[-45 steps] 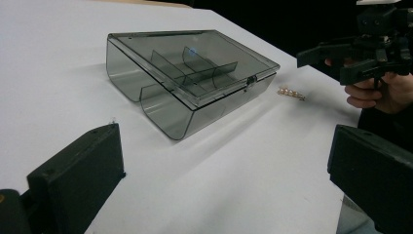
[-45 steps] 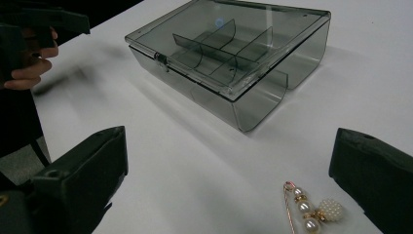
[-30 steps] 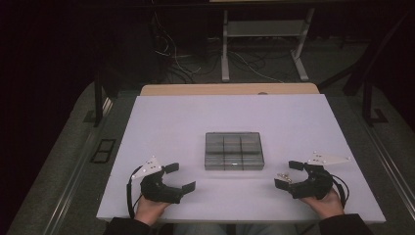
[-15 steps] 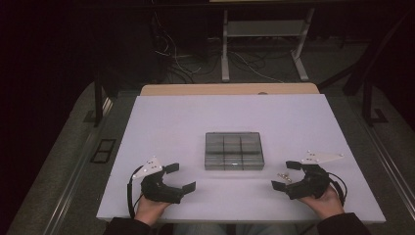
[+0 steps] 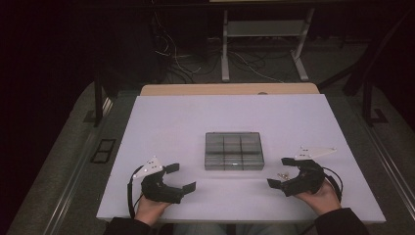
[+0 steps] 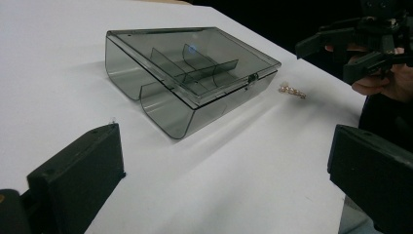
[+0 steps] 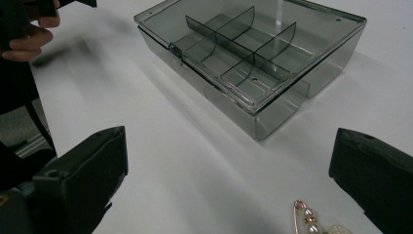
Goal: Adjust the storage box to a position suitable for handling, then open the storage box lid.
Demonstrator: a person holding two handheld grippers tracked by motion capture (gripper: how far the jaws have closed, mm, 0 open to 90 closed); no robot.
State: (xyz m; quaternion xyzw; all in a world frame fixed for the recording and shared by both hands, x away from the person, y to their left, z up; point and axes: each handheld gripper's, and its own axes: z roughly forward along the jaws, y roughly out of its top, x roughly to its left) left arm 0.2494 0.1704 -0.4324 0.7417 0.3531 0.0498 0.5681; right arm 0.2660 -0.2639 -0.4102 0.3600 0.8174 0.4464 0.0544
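Observation:
A smoky clear plastic box with inner dividers sits lid-closed in the middle of the white table; it also shows in the left gripper view and the right gripper view. A small gold pin with pearls lies just right of the box, near my right gripper, and appears again. My right gripper is open around that spot, nothing between its jaws. My left gripper rests open at the front left, apart from the box.
A wooden table edge lies behind the white surface. Beyond it stand a metal frame and loose cables on a dark floor. A floor socket plate sits left of the table.
My right gripper has shifted slightly left and toward the front edge, closer to the pin. The left gripper has barely moved.

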